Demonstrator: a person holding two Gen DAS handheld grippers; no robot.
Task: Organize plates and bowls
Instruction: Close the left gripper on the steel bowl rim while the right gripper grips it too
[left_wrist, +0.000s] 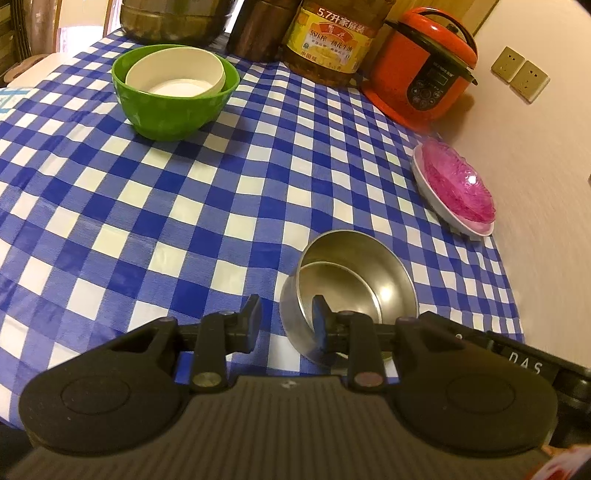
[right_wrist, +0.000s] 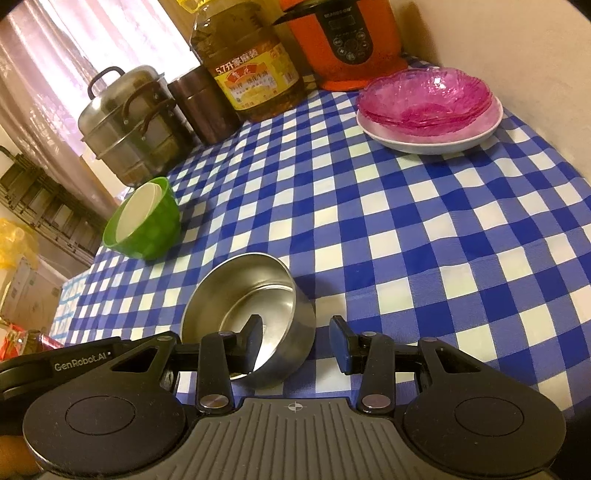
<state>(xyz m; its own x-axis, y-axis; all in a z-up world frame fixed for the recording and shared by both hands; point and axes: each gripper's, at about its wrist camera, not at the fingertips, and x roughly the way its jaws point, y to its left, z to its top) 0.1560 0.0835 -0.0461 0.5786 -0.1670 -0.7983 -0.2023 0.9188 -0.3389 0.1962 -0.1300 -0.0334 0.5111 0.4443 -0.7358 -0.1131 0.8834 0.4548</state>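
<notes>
A blue-and-white checked cloth (left_wrist: 207, 206) covers the desk, smooth with a few soft ripples. Near its front edge sits a round steel bowl (left_wrist: 354, 273) with straight brushed walls and a dull shine; a second, smaller steel bowl (left_wrist: 338, 282) nests inside it, tipped slightly against one side.

The left gripper (left_wrist: 286, 323) comes in low and level, its jaws released and spread wide; one blue-padded finger reaches over the steel rim into the bowl, the other stays outside over the cloth. The right gripper (right_wrist: 297, 341) approaches from the opposite side in the same flat pose, jaws likewise apart, one finger inside the bowl and the other outside its wall. Whether any pad actually touches metal cannot be told.

Further back stands a glossy green plastic bowl (left_wrist: 175, 107) holding a matte cream bowl (left_wrist: 177, 74). Beside the wall, a stack of ribbed, translucent pink glass plates (right_wrist: 424, 99) rests on a plain white plate (right_wrist: 436, 138).

Along the far edge are an orange rice cooker (left_wrist: 421, 70), a large amber oil bottle (right_wrist: 245, 59) with a yellow label, a brown cylindrical canister (right_wrist: 205, 107) and a tiered metal steamer pot (right_wrist: 127, 125) with loop handles.
</notes>
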